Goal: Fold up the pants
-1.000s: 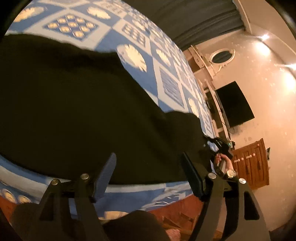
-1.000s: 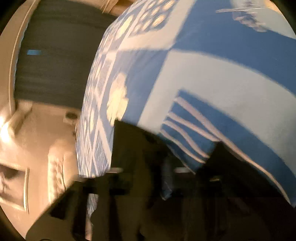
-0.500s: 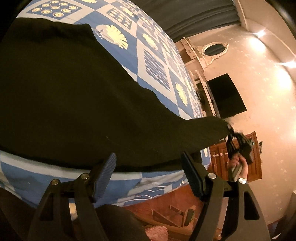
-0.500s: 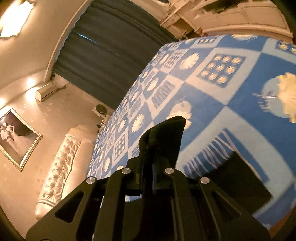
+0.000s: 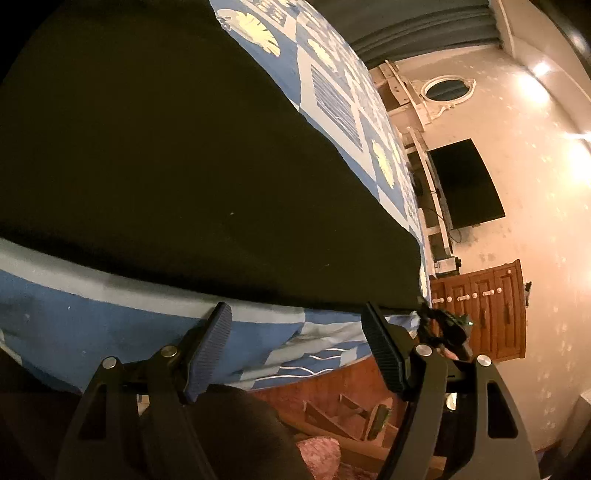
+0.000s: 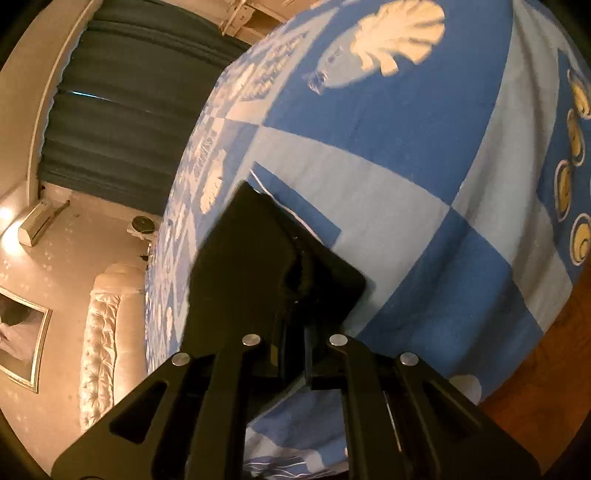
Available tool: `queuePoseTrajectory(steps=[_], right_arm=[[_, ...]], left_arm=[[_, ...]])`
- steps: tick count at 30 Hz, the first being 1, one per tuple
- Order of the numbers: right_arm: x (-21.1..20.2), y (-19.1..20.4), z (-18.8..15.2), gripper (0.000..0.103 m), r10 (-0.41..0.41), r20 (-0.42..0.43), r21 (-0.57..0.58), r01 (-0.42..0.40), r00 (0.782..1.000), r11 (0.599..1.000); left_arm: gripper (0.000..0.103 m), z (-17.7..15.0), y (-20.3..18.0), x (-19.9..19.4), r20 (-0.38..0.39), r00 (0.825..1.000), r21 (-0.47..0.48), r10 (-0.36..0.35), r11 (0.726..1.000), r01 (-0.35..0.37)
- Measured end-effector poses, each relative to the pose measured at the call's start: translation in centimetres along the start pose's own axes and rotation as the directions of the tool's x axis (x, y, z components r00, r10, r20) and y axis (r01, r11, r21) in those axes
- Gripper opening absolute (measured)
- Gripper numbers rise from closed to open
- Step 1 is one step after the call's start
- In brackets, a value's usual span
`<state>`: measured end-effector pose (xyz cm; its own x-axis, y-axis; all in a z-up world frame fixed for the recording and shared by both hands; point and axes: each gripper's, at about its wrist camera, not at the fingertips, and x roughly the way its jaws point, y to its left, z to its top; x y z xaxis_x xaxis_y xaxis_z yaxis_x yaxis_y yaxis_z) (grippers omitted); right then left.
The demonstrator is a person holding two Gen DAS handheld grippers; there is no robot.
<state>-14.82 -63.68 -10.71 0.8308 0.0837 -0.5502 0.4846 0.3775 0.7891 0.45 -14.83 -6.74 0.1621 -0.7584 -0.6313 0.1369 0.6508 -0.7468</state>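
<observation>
The dark pants [image 5: 166,166] lie spread flat across the blue patterned bedspread [image 5: 92,317], filling most of the left wrist view. My left gripper [image 5: 299,343] is open and empty, just short of the pants' near edge. My right gripper [image 6: 293,295] is shut on a corner of the pants [image 6: 258,266] and holds it at the bed's edge. It also shows in the left wrist view [image 5: 443,328] at the pants' far right corner.
The bedspread [image 6: 406,184] drapes over the bed's edge above a wooden floor [image 6: 554,350]. A wooden cabinet [image 5: 480,310], a wall TV [image 5: 465,184] and dark curtains [image 5: 424,22] stand beyond the bed. A tufted headboard [image 6: 99,325] is on the left.
My right gripper has pulled the pants' corner outward to the bed's edge, drawing the cloth out flat. My left gripper stayed open and moved closer to the pants' near edge.
</observation>
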Motion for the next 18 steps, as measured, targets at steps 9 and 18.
queuePoseTrajectory(steps=[9,18], right_arm=[[-2.0,-2.1,0.3,0.038,-0.033,0.081,0.113,0.024,0.996,0.993],[-0.5,-2.7,0.4,0.061,0.005,0.056,0.111,-0.011,0.998,0.994]], left_arm=[[0.072,-0.3,-0.8,0.4,0.008,1.000,0.021,-0.021,1.000,0.021],[0.072,-0.1,-0.9,0.4,0.013,1.000,0.028,-0.016,0.999,0.015]])
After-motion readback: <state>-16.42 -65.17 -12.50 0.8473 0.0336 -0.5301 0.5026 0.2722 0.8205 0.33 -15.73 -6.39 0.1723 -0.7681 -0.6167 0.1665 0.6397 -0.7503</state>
